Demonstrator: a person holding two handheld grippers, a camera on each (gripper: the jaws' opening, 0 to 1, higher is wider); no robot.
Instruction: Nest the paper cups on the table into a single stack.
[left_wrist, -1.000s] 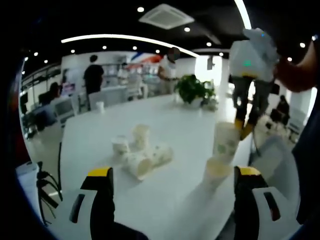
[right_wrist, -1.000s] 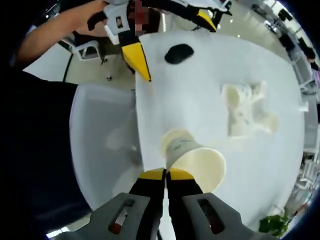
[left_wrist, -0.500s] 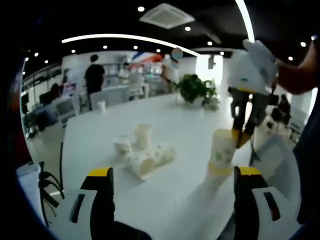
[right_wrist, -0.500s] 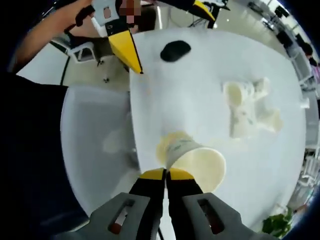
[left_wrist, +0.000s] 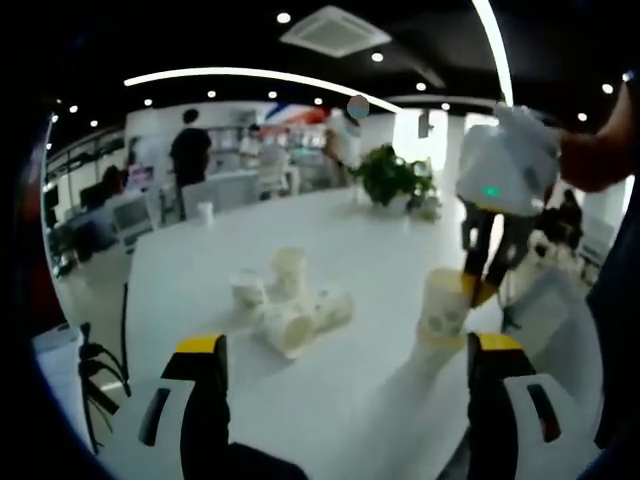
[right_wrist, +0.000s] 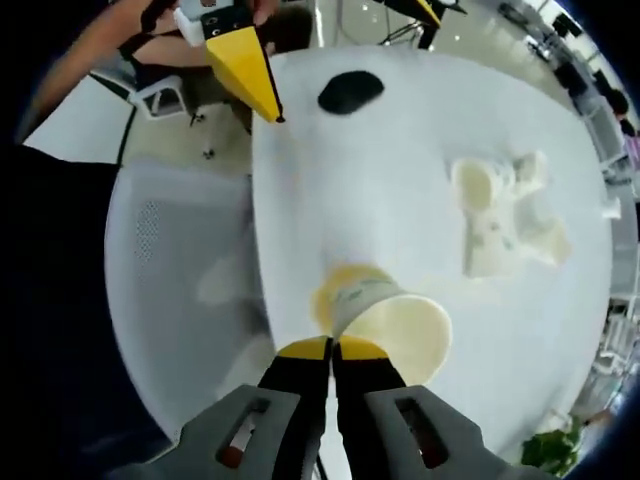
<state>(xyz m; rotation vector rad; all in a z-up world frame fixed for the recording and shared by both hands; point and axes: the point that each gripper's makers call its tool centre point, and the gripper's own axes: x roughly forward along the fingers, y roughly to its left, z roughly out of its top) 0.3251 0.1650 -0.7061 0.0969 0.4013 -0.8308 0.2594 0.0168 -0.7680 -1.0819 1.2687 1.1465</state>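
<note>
In the right gripper view my right gripper (right_wrist: 331, 349) is shut on the rim of a paper cup (right_wrist: 395, 325) with a green print. That cup sits partly inside a second cup (right_wrist: 335, 290) standing near the table edge. From the left gripper view the same pair shows as the held cup (left_wrist: 444, 303) over the lower cup (left_wrist: 432, 343), with the right gripper (left_wrist: 480, 285) gripping from above. My left gripper (left_wrist: 347, 345) is open and holds nothing. A loose cluster of several cups (left_wrist: 285, 305) lies mid-table, also the cluster (right_wrist: 500, 220) in the right gripper view.
A potted plant (left_wrist: 390, 178) stands at the far end of the white table (left_wrist: 330, 230), and a lone cup (left_wrist: 201, 212) at its far left. A black oval object (right_wrist: 350, 90) lies on the table. A white chair (right_wrist: 170, 270) stands beside the table edge. People stand in the background.
My right gripper has lowered the held cup from above the standing cup down into it. The left gripper has stayed open and almost still.
</note>
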